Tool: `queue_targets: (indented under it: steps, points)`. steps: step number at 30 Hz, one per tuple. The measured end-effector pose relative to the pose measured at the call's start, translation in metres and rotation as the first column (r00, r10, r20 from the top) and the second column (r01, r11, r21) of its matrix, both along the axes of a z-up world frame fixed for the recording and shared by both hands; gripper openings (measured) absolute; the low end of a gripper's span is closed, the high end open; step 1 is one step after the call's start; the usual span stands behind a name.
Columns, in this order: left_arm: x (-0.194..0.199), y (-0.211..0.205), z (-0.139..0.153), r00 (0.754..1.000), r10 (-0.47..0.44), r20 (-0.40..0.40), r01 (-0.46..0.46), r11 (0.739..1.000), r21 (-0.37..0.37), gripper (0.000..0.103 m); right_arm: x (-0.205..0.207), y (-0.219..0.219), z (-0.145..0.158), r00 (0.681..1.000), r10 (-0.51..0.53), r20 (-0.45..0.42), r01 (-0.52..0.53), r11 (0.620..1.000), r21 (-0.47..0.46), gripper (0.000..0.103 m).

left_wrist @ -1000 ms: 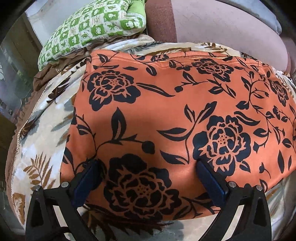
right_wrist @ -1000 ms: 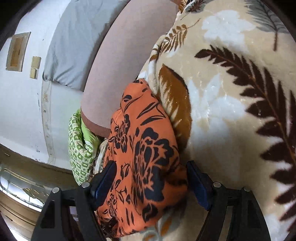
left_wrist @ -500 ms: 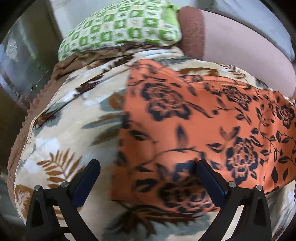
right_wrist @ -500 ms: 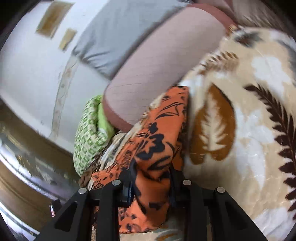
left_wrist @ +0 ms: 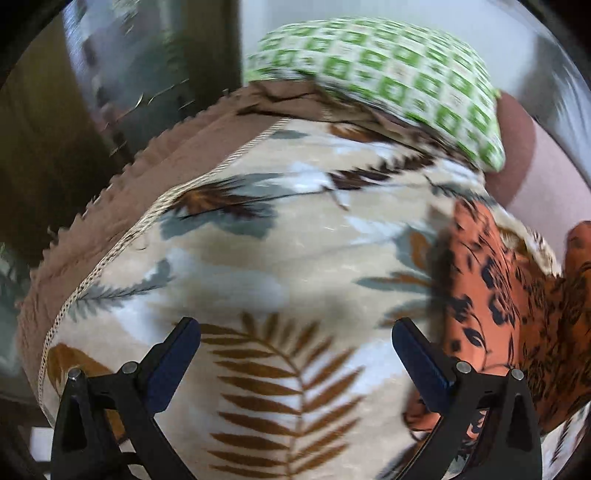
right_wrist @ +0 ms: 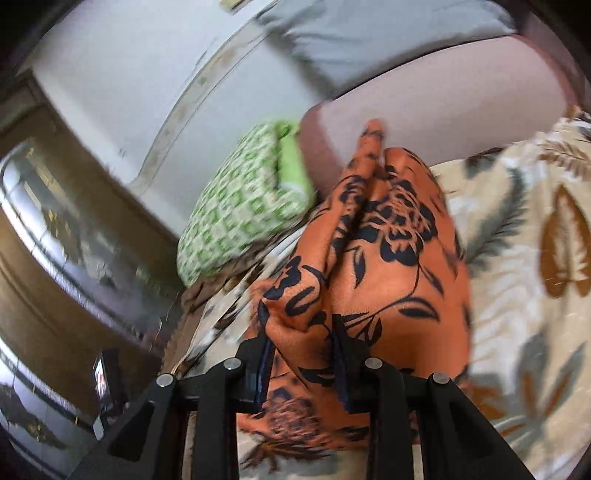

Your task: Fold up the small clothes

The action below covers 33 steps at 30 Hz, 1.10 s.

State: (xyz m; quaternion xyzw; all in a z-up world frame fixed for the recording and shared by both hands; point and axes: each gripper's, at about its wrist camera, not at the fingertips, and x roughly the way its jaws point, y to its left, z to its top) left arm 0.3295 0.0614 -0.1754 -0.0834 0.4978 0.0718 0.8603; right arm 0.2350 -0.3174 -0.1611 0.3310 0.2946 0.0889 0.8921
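My right claw [right_wrist: 301,363], open a second ago, now pinches the orange floral garment [right_wrist: 384,258], lifting its edge off the leaf-print blanket [left_wrist: 258,266]; my left claw [left_wrist: 295,354] gapes empty beside it. Next: carry the fold across.

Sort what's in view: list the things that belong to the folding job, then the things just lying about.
Part of the job:
- orange floral garment, bunched and lifted
- right gripper, shut on a fold of the garment
- left gripper, open, nothing between its fingers
- leaf-print blanket, the surface used for folding

Just lying about:
- green checked pillow
- pinkish bolster
- grey pillow
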Motion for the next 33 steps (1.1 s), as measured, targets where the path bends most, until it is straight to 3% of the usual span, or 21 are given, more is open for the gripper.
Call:
queue_targets:
  steps: [6,10,12,14,17,19,22,25,26,27,28,30,33]
  points:
    - [0.004,0.024,-0.006,1.0,0.025,-0.014,-0.025,1.0,-0.017,0.103,0.02,0.093,-0.021,0.984,0.165,-0.073,-0.17,0.983,-0.071,0.03]
    - [0.004,0.029,-0.006,1.0,0.027,-0.016,-0.027,0.999,-0.024,0.103,0.032,0.126,-0.045,0.969,0.212,-0.128,-0.228,0.966,-0.125,0.031]
    - [0.004,0.027,-0.006,1.0,0.025,-0.014,-0.026,0.999,-0.021,0.103,0.035,0.126,-0.05,0.962,0.236,-0.139,-0.252,0.962,-0.107,0.034]
    - [0.005,0.024,-0.006,1.0,0.018,-0.015,-0.018,1.0,-0.018,0.103,0.032,0.123,-0.044,0.954,0.291,-0.078,-0.296,0.954,-0.057,0.033]
    - [0.005,0.015,-0.003,1.0,-0.003,-0.007,0.003,1.0,-0.008,0.103,0.024,0.133,-0.026,0.948,0.317,-0.03,-0.318,0.936,-0.149,0.033]
    - [0.005,0.009,-0.003,1.0,-0.019,-0.007,0.019,1.0,0.004,0.103,0.028,0.13,-0.027,0.938,0.344,-0.05,-0.348,0.93,-0.115,0.033]
    - [0.004,0.001,0.0,0.999,-0.047,0.005,0.047,0.999,-0.003,0.103,0.026,0.095,-0.018,0.967,0.256,-0.013,-0.256,0.963,-0.08,0.033]
    - [0.0,-0.012,0.005,0.997,-0.072,0.032,0.074,0.996,-0.051,0.103,0.051,0.06,-0.006,0.985,0.155,-0.071,-0.162,0.982,-0.102,0.033]
    - [0.0,-0.018,0.006,0.996,-0.085,0.032,0.087,0.994,-0.062,0.103,0.063,0.054,-0.003,0.985,0.138,-0.099,-0.151,0.98,-0.13,0.042]
    - [0.0,-0.027,0.005,0.994,-0.109,0.026,0.111,0.991,-0.074,0.103,0.077,0.049,-0.003,0.984,0.112,-0.137,-0.135,0.977,-0.165,0.068]
    - [-0.001,-0.035,0.003,0.991,-0.131,0.017,0.132,0.988,-0.079,0.103,0.091,0.045,-0.001,0.983,0.083,-0.164,-0.114,0.975,-0.189,0.077]
    - [-0.002,-0.051,-0.001,0.985,-0.175,0.0,0.174,0.981,-0.088,0.103,0.121,0.041,0.0,0.979,0.068,-0.192,-0.108,0.972,-0.207,0.079]
    - [-0.005,-0.072,-0.008,0.97,-0.241,-0.027,0.238,0.967,-0.094,0.103,0.171,0.05,-0.011,0.946,0.072,-0.316,-0.165,0.946,-0.279,0.079]
